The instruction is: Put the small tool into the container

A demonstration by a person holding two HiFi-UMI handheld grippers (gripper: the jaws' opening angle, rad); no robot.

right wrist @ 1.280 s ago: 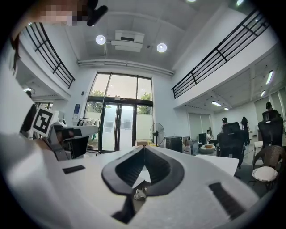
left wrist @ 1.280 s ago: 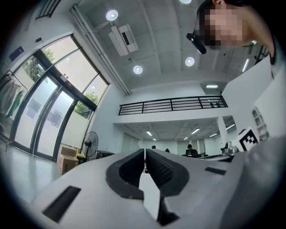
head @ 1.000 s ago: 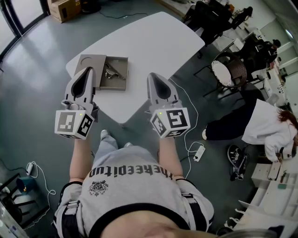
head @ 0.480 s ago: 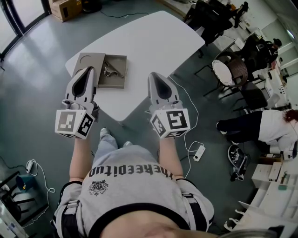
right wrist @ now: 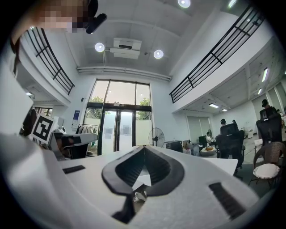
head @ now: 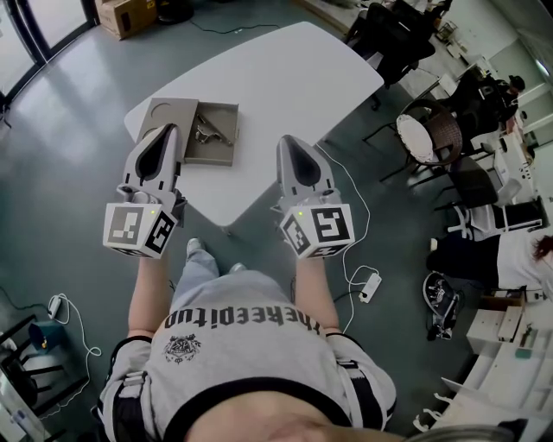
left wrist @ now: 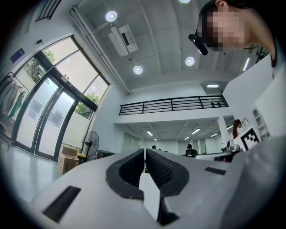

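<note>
Left hand-held gripper [head: 166, 129]: jaws closed on nothing, at the frame's left, its tip over the container's near side.
Right hand-held gripper [head: 286, 141]: jaws closed on nothing, at centre frame, its tip over the table's near edge.
Small tool [head: 206, 131]: a metal piece lying inside the container, apart from both grippers.
Container [head: 226, 138]: a shallow grey tray, open, at the table's left corner; a flat grey panel [head: 166, 112] touches its left side.
Table [head: 285, 78]: white with rounded corners, its top bare across the upper centre.
Open room: grey floor [head: 69, 104] on the left and below the table.
Around: wicker chair [head: 423, 129] close to the table's right edge; cardboard box [head: 121, 13] at top left; power strip [head: 370, 283] on the floor, lower right; a person [head: 510, 259] at the right edge.
Writing: square black-and-white markers on each cube [head: 136, 229]; the shirt [head: 251, 345] print is upside down and I cannot read it surely.
</note>
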